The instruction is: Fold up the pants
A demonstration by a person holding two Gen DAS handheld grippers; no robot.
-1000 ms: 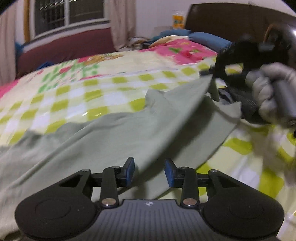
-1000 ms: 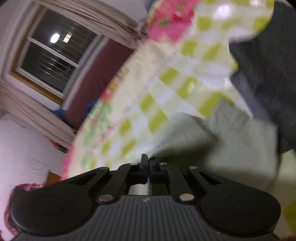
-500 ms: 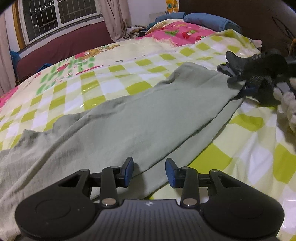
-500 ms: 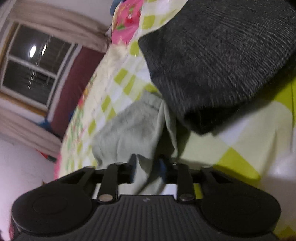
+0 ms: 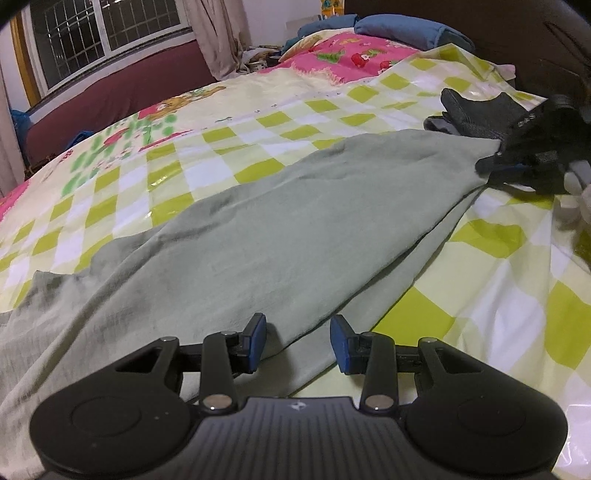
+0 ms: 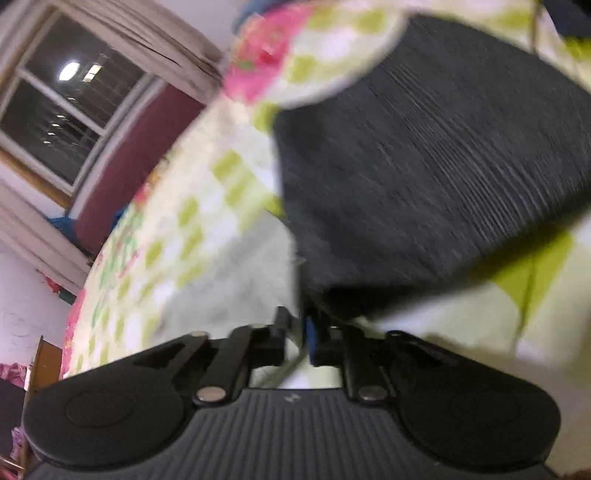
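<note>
Since a second ago the right gripper (image 6: 297, 334) carried the pants (image 5: 280, 236) hem down beside a dark garment (image 6: 436, 177), jaws closing on it; left gripper (image 5: 297, 343) gapes empty over the checked bedsheet (image 5: 491, 317).

The pants (image 5: 258, 236) are pale sage green, plain. The sheet (image 5: 498, 295) beneath is checked in lime green, white and pale yellow, with a pink strawberry-print panel (image 5: 347, 55) farther off. A dark grey ribbed garment (image 6: 424, 147) lies near the pants. Pillows (image 5: 402, 27) are blue; the wall ledge (image 5: 110, 92) is maroon. Gripper pads (image 5: 256, 341) are blue on black
</note>
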